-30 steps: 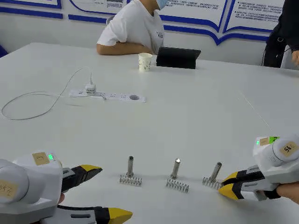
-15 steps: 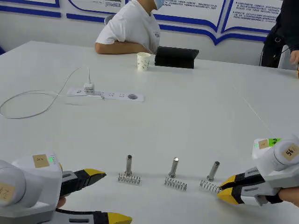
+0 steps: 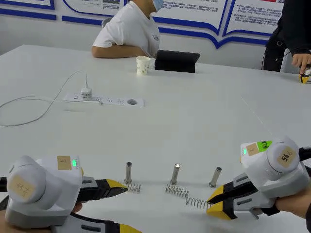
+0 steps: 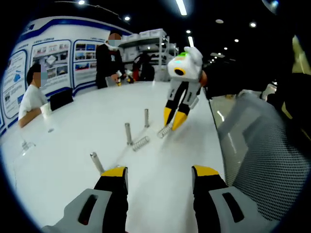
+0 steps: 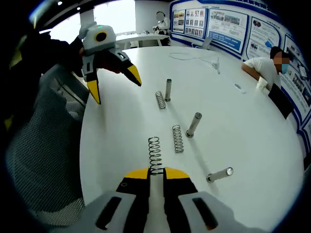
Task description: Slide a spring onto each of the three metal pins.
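Note:
Three metal pins stand upright in a row on the white table: left pin (image 3: 129, 172), middle pin (image 3: 175, 174), right pin (image 3: 215, 177). A spring (image 3: 133, 187) lies at the left pin's foot and another spring (image 3: 176, 191) lies in front of the middle pin. My right gripper (image 3: 214, 202) is shut on one end of the third spring (image 3: 197, 202), which sticks out in front of the right pin and left of it. In the right gripper view that spring (image 5: 154, 153) reaches forward from the shut gripper (image 5: 150, 172). My left gripper (image 3: 121, 208) is open and holds nothing, with its upper fingertip (image 3: 121, 187) near the left spring.
A power strip (image 3: 104, 100) with a white cable, a paper cup (image 3: 142, 64) and a dark tablet (image 3: 176, 61) lie far back on the table. One person sits behind them and another stands at the far right. The near table edge runs just under both grippers.
My right gripper has shut on the right spring and drawn it forward and left, away from the right pin's foot. My left gripper has moved right, toward the left pin's spring.

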